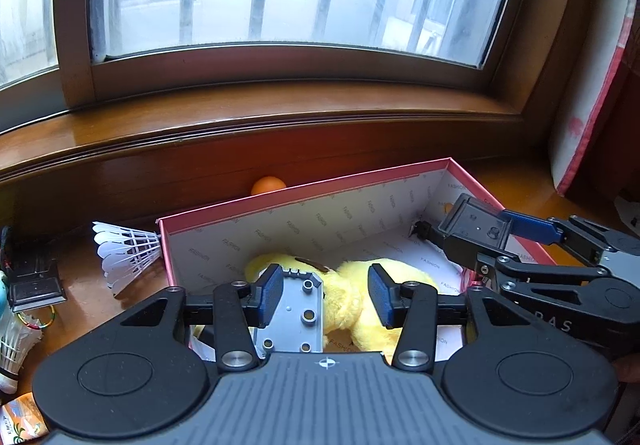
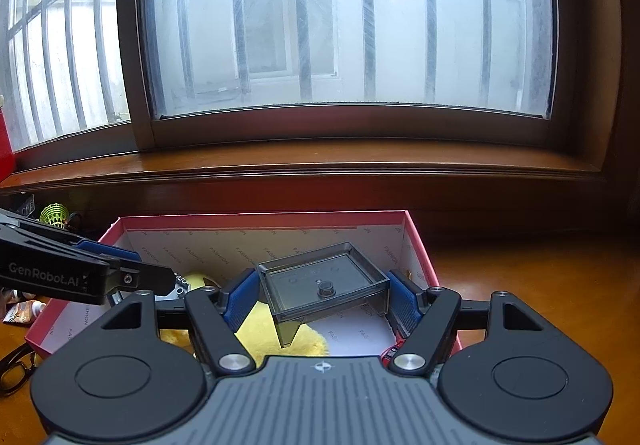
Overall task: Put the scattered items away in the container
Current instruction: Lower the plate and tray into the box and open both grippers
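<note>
**Both grippers over the pink box**

The right gripper (image 2: 322,299) clamps a smoky plastic tray (image 2: 322,285) between its blue pads, held above the pink box (image 2: 256,219). The left gripper (image 1: 322,295) stands wide apart, a grey plate (image 1: 294,315) beside its left pad, touching or not unclear. A yellow plush toy (image 1: 360,285) lies inside the box. A white shuttlecock (image 1: 124,255) rests on the table (image 1: 92,297) just outside, and an orange ball (image 1: 268,185) sits behind the box.

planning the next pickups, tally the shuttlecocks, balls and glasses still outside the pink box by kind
white feather shuttlecocks: 2
green plastic shuttlecock: 1
orange ball, behind the pink cardboard box: 1
black-framed glasses: 1
total: 5
</note>
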